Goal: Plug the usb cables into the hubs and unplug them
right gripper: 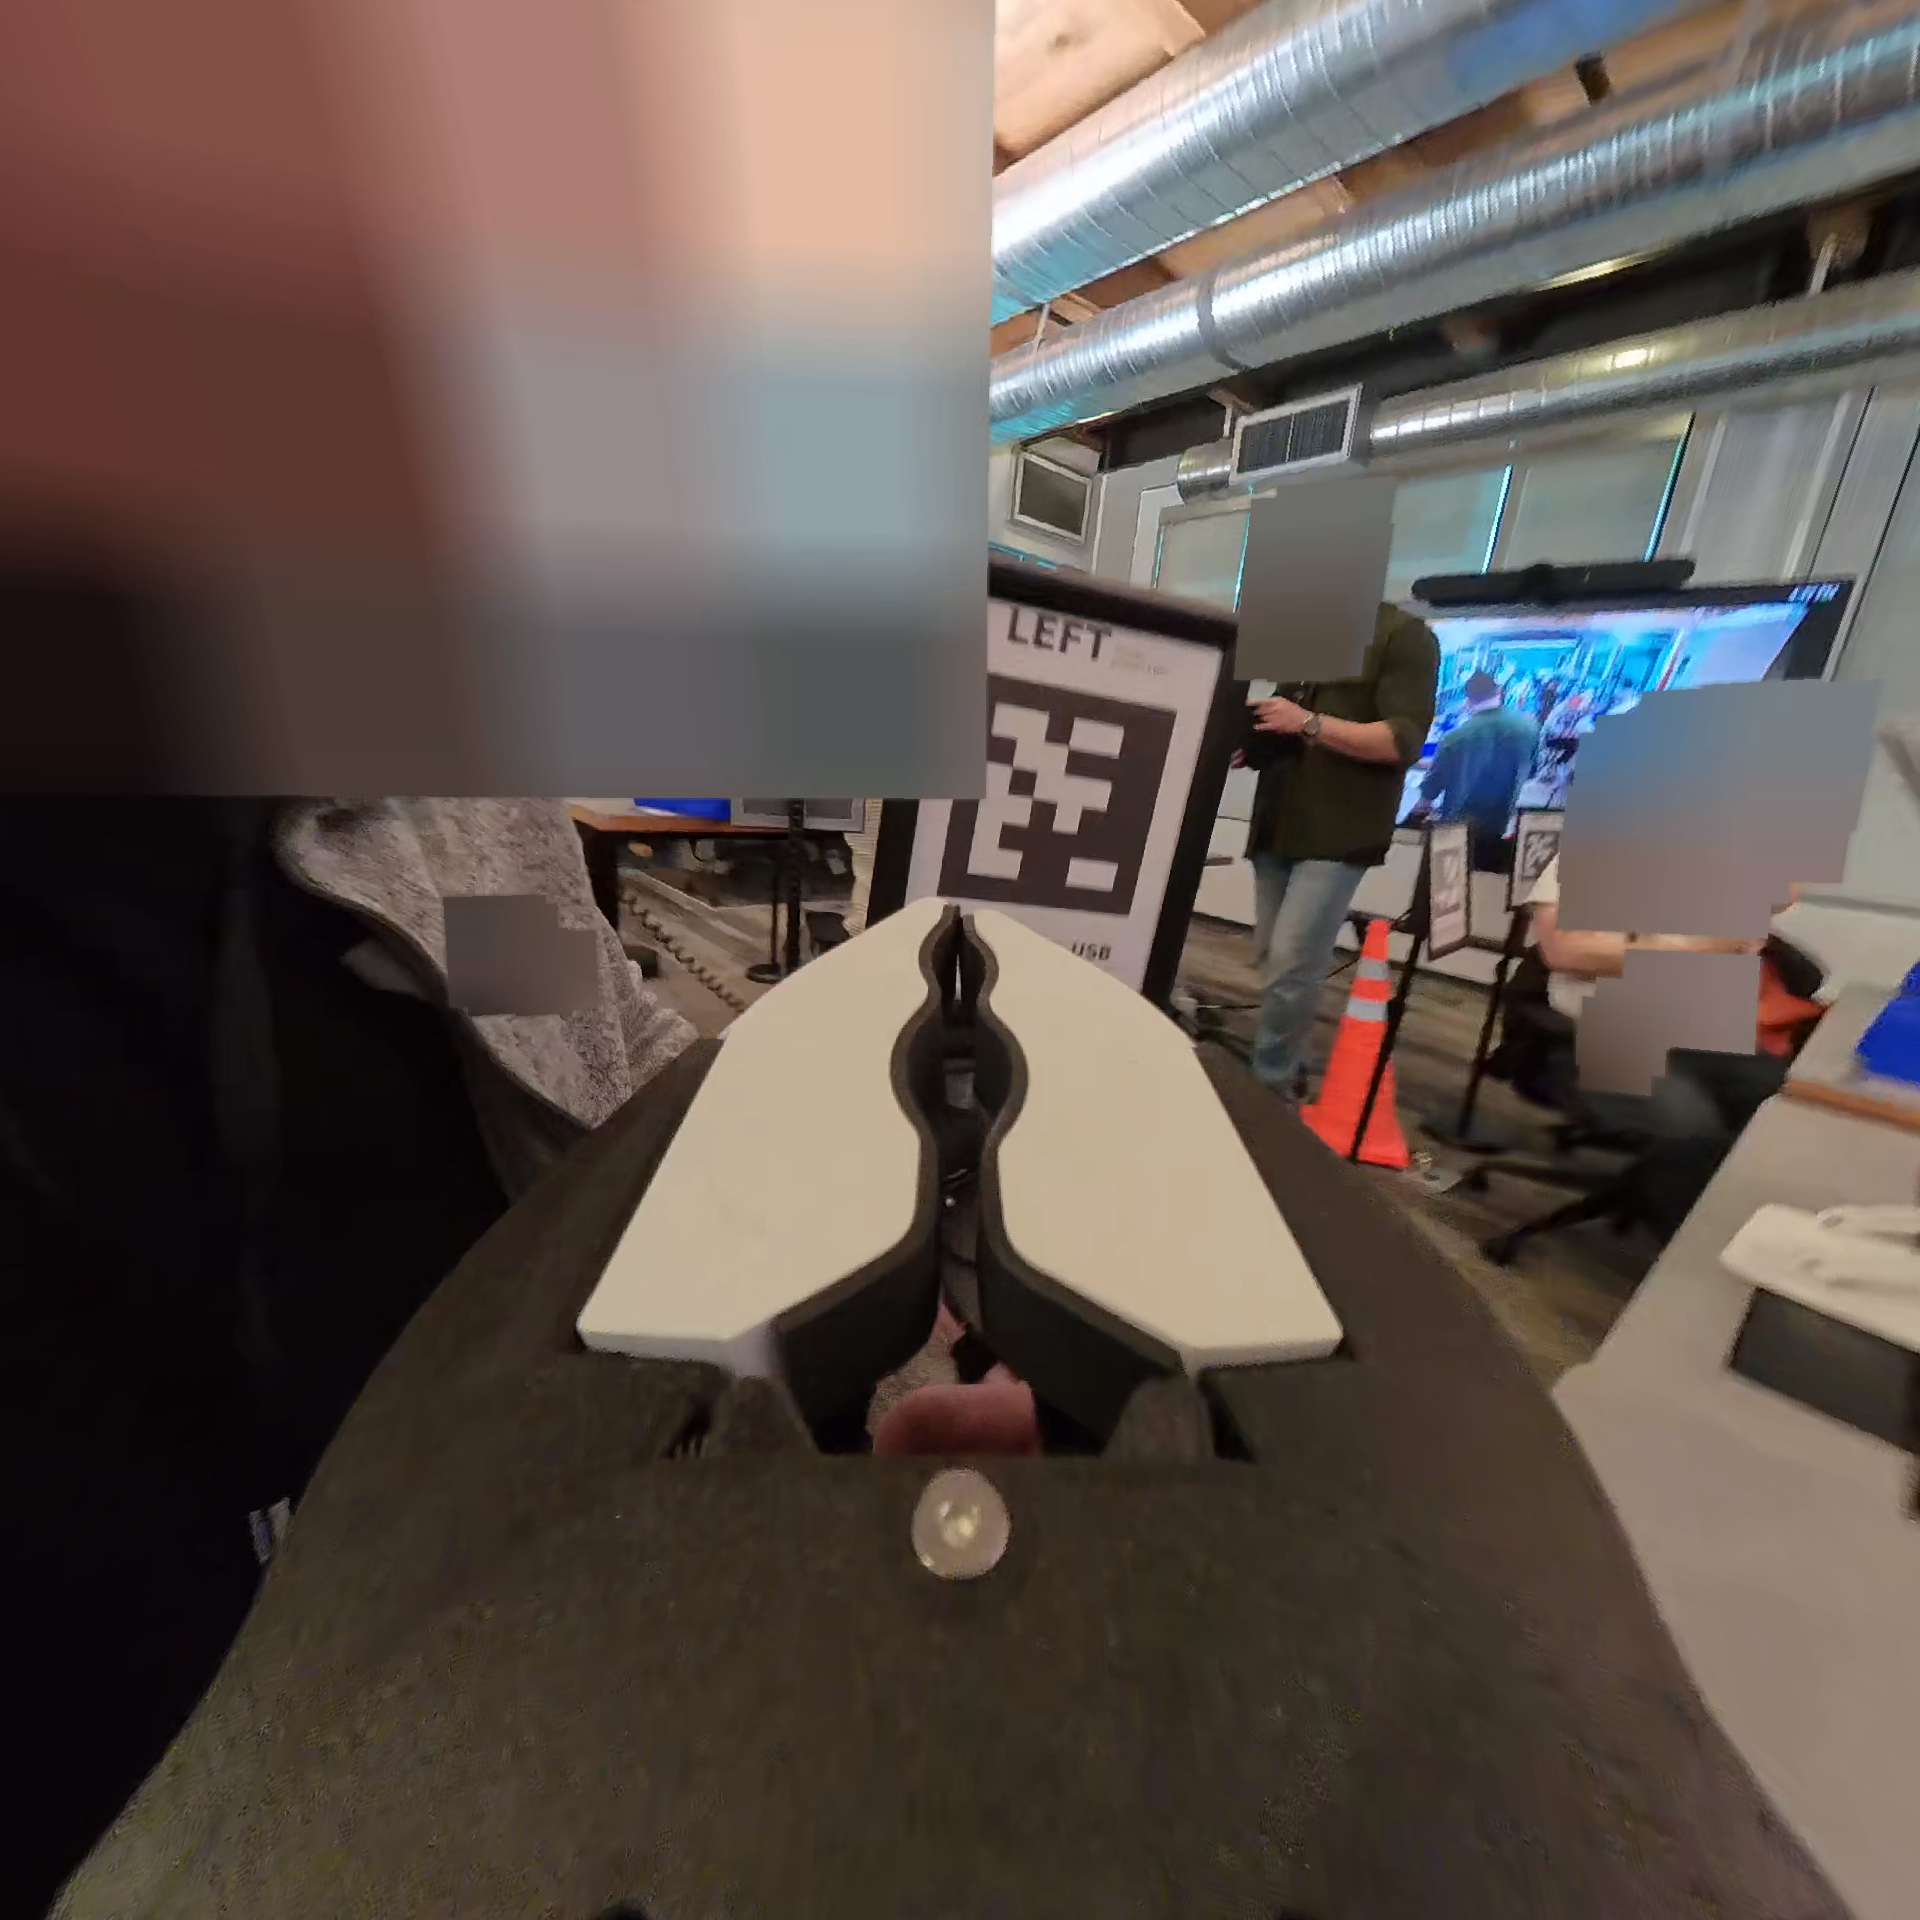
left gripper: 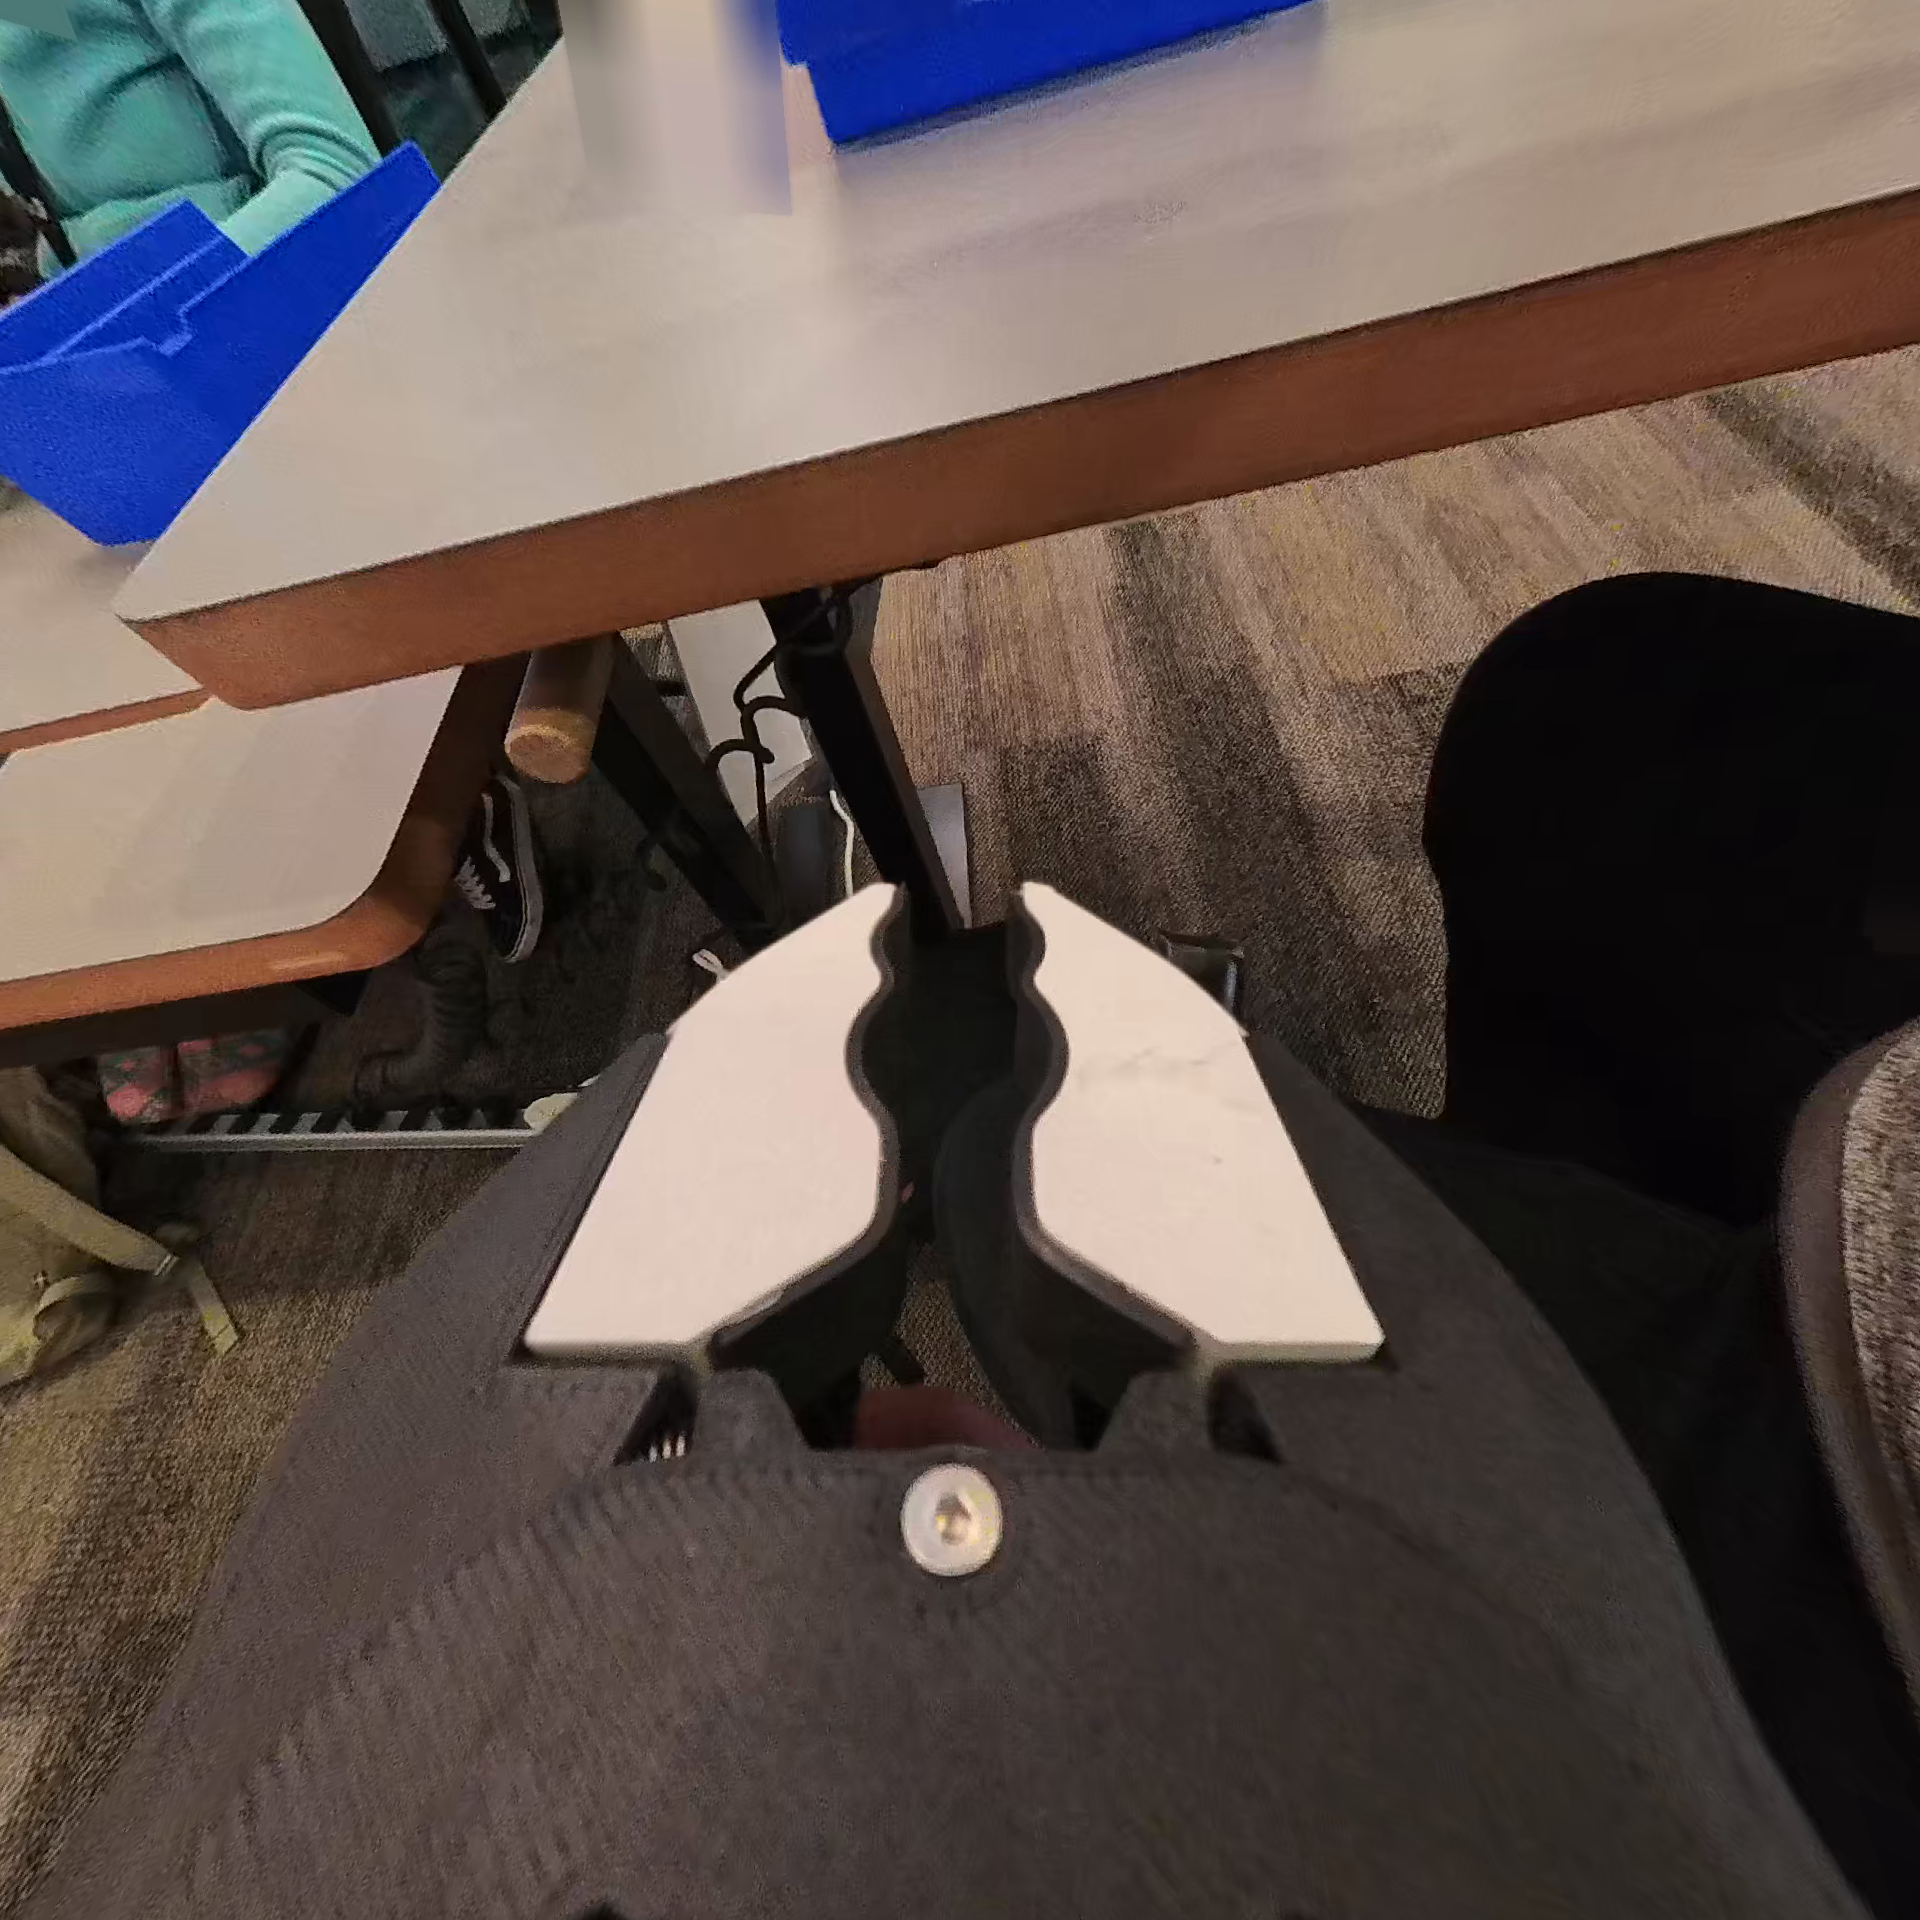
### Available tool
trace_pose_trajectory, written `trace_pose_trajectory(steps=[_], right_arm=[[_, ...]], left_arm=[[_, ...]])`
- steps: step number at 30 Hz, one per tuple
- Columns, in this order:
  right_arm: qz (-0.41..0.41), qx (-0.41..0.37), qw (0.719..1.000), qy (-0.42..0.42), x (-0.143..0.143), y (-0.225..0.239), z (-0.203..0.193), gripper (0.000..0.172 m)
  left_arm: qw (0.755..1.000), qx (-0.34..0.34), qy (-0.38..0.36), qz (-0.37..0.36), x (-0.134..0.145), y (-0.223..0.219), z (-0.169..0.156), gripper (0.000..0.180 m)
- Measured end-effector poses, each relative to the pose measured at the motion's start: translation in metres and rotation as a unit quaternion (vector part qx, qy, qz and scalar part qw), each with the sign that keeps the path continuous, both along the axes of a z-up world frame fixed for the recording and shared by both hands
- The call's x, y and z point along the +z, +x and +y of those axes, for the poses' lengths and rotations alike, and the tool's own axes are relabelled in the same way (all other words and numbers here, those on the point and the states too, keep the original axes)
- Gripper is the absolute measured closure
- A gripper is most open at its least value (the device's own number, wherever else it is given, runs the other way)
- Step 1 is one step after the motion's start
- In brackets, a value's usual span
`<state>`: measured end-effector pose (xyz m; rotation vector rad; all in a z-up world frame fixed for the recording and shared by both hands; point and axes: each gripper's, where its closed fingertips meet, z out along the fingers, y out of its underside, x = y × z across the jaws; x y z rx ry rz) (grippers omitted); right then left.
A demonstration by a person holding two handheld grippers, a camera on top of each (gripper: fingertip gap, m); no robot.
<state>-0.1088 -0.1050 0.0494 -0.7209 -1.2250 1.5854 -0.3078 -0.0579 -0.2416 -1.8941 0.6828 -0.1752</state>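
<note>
Now our left gripper (left gripper: 958,914) hangs low in its view, fingers (left gripper: 790,1039) released and bare, below the worktop (left gripper: 935,343) edge, over carpet (left gripper: 1195,707); blue bins (left gripper: 187,353) sit upper left. Our right gripper (right gripper: 958,920) points into the room at a marker board (right gripper: 1081,769), fingers (right gripper: 831,1122) clenched on nothing. We see neither cables nor hubs.

At the right edge of the right wrist view, a white bundle (right gripper: 1818,1247), perhaps coiled cable, lies on a low dark box (right gripper: 1808,1361) on the grey desk (right gripper: 1714,1558). Both are blurred. Plugs and ports cannot be made out.
</note>
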Motion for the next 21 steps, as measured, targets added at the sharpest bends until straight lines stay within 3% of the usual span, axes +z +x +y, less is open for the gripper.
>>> trace_pose_trajectory(steps=[6, 10, 21], right_arm=[[-0.043, 0.054, 0.993, -0.092, -0.085, -0.071, 0.008, 0.172], [-0.087, 0.084, 0.985, -0.122, -0.119, -0.085, -0.004, 0.172], [-0.140, 0.104, 0.983, -0.061, -0.140, -0.089, -0.010, 0.172]], left_arm=[[1.000, 0.010, -0.009, -0.004, -0.009, -0.008, 0.009, 0.151], [0.999, 0.003, -0.008, 0.051, -0.022, -0.011, 0.011, 0.144], [0.998, 0.033, -0.012, 0.047, -0.028, -0.028, 0.017, 0.145]])
